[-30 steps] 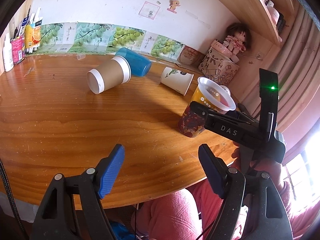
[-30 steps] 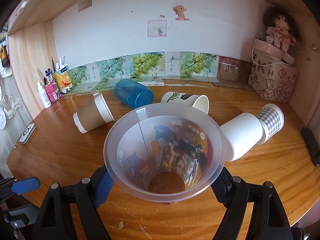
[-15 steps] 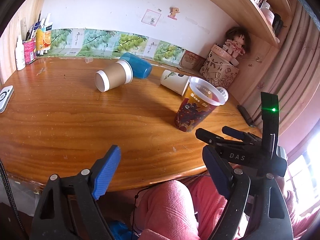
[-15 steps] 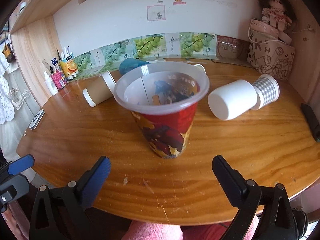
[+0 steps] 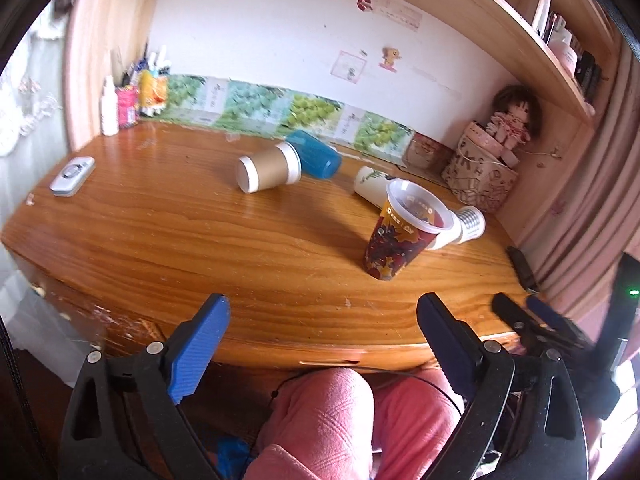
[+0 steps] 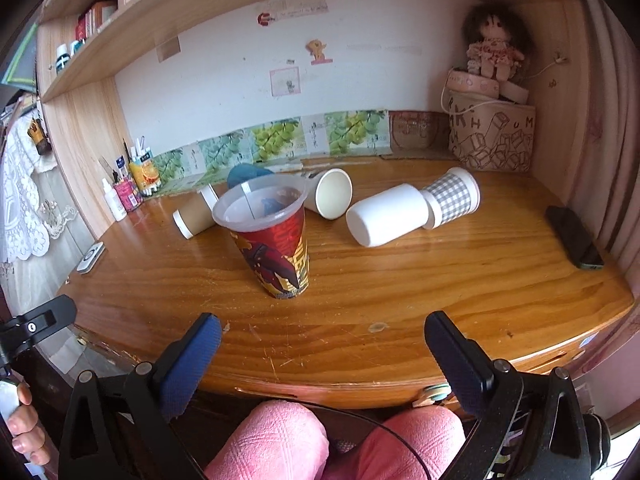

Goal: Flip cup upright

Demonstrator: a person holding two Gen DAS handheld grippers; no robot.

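A clear plastic cup with a red and yellow printed sleeve [image 6: 272,240] stands upright on the wooden table [image 6: 440,280]; it also shows in the left wrist view [image 5: 400,236]. My right gripper [image 6: 320,344] is open and empty, pulled back over the table's front edge, well short of the cup. My left gripper [image 5: 320,332] is open and empty, also back at the front edge. Other cups lie on their sides: a brown paper cup [image 5: 268,170], a blue cup [image 5: 318,156], a white paper cup [image 6: 332,198], a white cup [image 6: 386,220] and a checked cup [image 6: 452,198].
A black phone [image 6: 574,242] lies at the table's right edge. A white remote [image 5: 72,176] lies at the left. Bottles and pens [image 5: 128,100] stand at the back left. A patterned basket with a doll [image 6: 492,132] stands at the back right. Pink-clad knees [image 6: 332,444] are below the table edge.
The right gripper let go of the printed cup, which now stands alone on the table. Both grippers drew back toward the front edge and away from the cups.
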